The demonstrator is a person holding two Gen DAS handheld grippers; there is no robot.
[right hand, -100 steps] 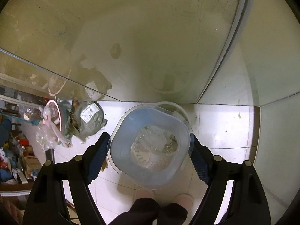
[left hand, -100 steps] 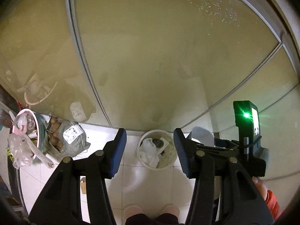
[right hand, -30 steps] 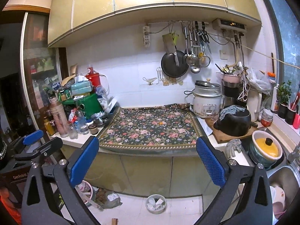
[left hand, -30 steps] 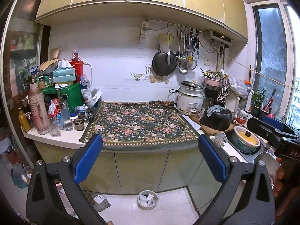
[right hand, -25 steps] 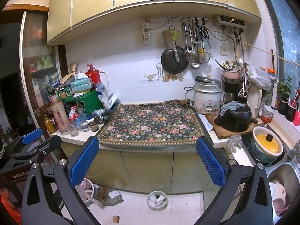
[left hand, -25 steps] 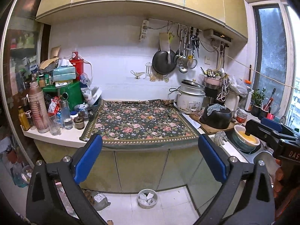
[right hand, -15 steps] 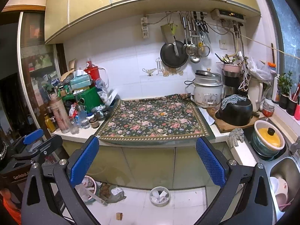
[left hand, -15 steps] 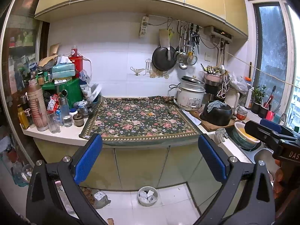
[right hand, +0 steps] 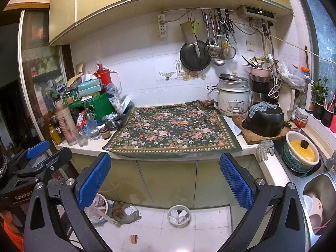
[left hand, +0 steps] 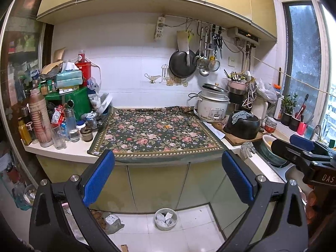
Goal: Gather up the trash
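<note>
Jaws on both the left gripper [left hand: 168, 175] and right gripper [right hand: 164, 177] gape wide, nothing between them. Down on the floor, the small trash bin [right hand: 179, 213] with crumpled paper sits by the cabinet base. Above it, an orange scrap [right hand: 183, 122] lies mid-cloth on the floral-covered tabletop [right hand: 174, 130], clutter crowding its left edge.

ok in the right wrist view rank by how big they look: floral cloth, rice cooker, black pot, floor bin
1. floral cloth
2. black pot
3. rice cooker, close to the pot, so that order is unsure
4. floor bin
</note>
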